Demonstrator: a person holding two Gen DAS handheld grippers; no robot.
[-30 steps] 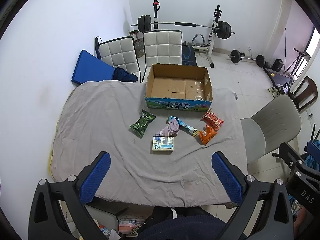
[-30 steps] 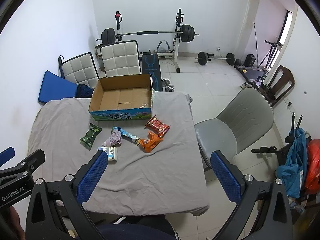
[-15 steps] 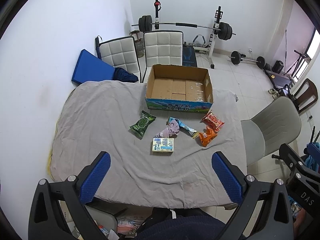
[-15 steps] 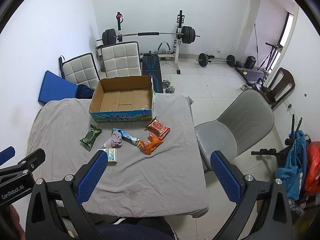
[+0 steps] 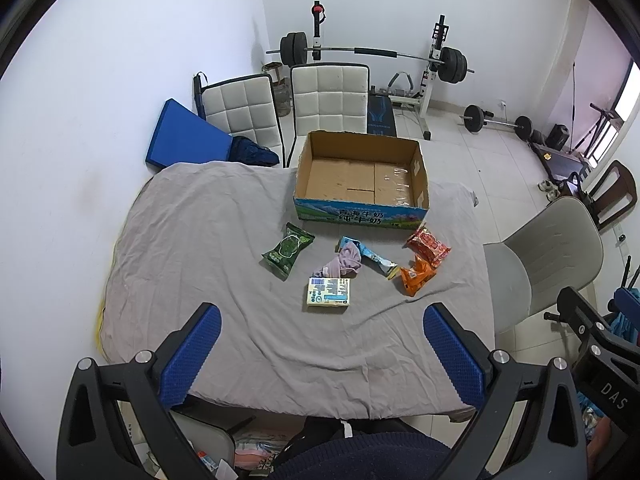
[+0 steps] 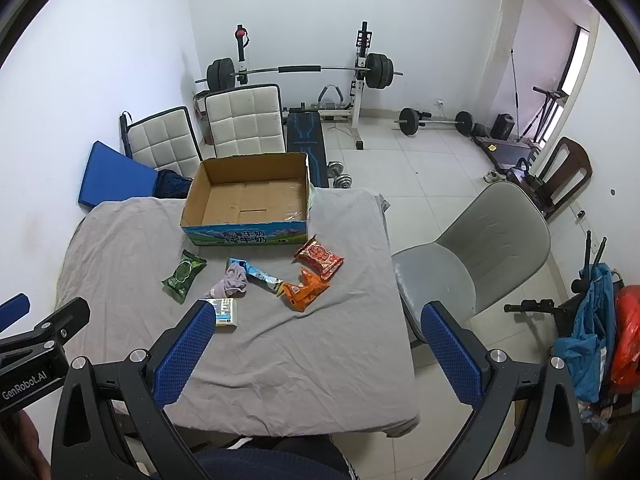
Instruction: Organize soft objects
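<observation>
Left wrist view: left gripper (image 5: 322, 350) held above the near edge of a table draped in a grey sheet (image 5: 192, 240), jaws wide apart, nothing between them. Landmark: open cardboard box (image 5: 362, 178) at the far side of the table, interior bare. All soft items lie just in front of the box: green packet (image 5: 287, 251) toward its left corner, purple cloth (image 5: 344, 262) in front of its middle, overlapping a light-blue wrapper (image 5: 372, 257); red packet (image 5: 428, 246) and orange packet (image 5: 416, 278) toward its right corner. A small white carton (image 5: 329, 299) sits nearest the gripper. Two white chairs (image 5: 328, 100) and a barbell rack (image 5: 372, 52) stand behind the box; a grey chair (image 5: 548, 256) beside the table's right edge.

Right wrist view: right gripper (image 6: 316, 354) likewise wide, empty; its left finger (image 6: 184, 354) partly covers the carton.
</observation>
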